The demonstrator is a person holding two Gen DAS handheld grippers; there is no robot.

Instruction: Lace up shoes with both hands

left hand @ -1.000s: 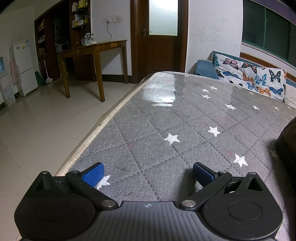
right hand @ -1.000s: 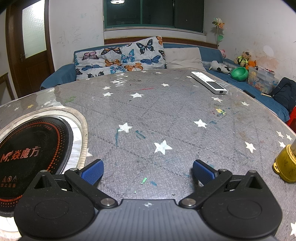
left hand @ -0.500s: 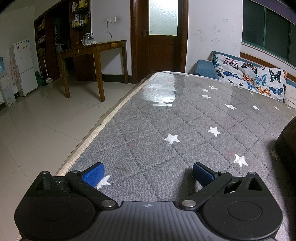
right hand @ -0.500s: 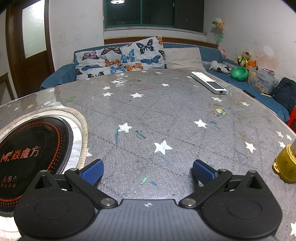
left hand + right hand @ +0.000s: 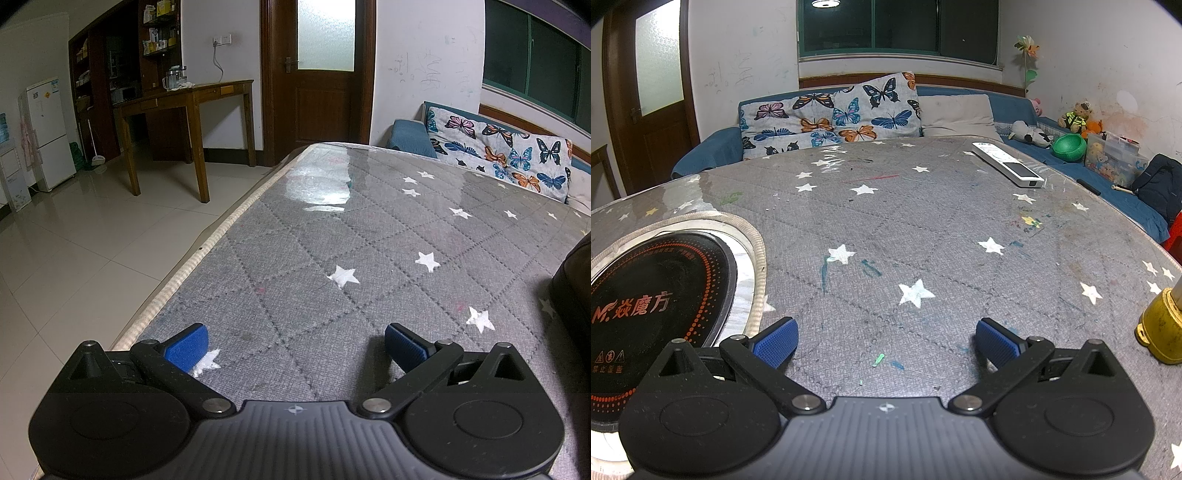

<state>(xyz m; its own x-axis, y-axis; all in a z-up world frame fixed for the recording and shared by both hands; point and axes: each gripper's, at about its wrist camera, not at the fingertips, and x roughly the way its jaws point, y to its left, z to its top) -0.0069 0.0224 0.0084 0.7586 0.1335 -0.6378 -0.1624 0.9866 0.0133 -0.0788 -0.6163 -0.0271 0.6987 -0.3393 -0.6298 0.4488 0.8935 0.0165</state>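
My left gripper [image 5: 295, 345] rests low over the grey star-patterned table cover [image 5: 332, 236], open wide, with nothing between its blue pads [image 5: 186, 347]. A dark rounded object [image 5: 574, 291] sits at the far right edge of the left wrist view; only a slice of it shows and I cannot tell whether it is a shoe. My right gripper [image 5: 886, 343] is also open and empty above the same cover [image 5: 923, 221]. No lace shows in either view.
A round black induction cooktop [image 5: 657, 295] is set into the table at the left. A white remote [image 5: 1006, 164] lies far right, a brass-coloured object [image 5: 1161, 328] at the right edge. The table's left edge [image 5: 192, 262] drops to tiled floor. A sofa with butterfly cushions [image 5: 834, 114] stands behind.
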